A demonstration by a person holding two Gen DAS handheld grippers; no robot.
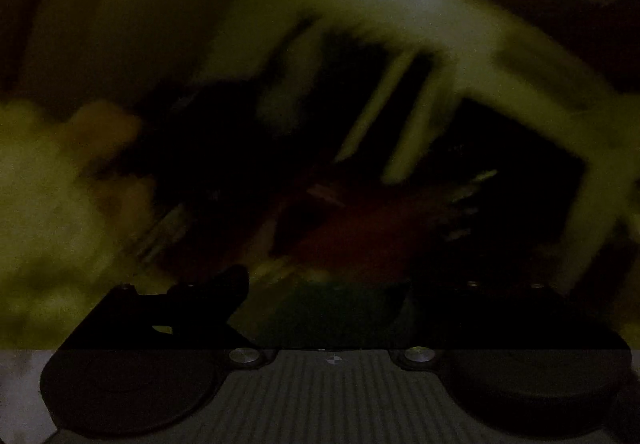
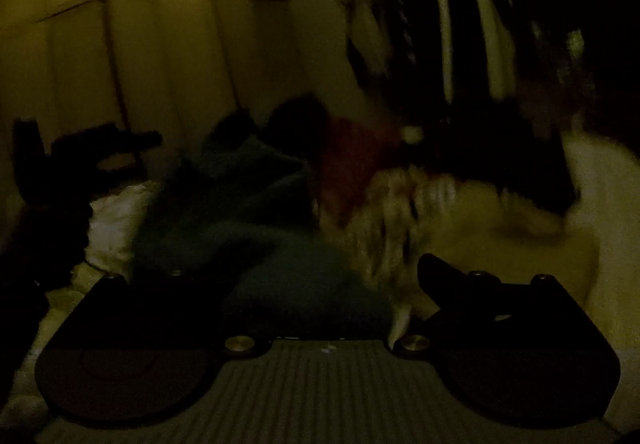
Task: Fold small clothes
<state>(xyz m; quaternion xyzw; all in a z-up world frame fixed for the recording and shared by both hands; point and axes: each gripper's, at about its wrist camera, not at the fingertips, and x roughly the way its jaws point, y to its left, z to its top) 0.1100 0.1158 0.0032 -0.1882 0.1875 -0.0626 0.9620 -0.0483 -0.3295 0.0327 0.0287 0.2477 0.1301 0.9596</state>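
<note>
Both views are very dark and blurred by motion. In the left wrist view a dark green cloth (image 1: 332, 308) lies between the fingers of my left gripper (image 1: 324, 296), and a dark red cloth (image 1: 360, 228) lies beyond it. In the right wrist view a dark teal garment (image 2: 248, 228) drapes from the pile down between the fingers of my right gripper (image 2: 320, 292); a dark red piece (image 2: 352, 160) and a light patterned cloth (image 2: 404, 212) lie behind it. Whether either gripper grips cloth is not clear. The other gripper (image 2: 104, 156) shows at far left.
A pale white frame or rack with slats (image 1: 400, 92) arcs across the left wrist view and shows at upper right in the right wrist view (image 2: 460, 24). Light curtains or a wall (image 2: 140, 56) stand behind. A white cloth (image 2: 116, 220) lies at the left.
</note>
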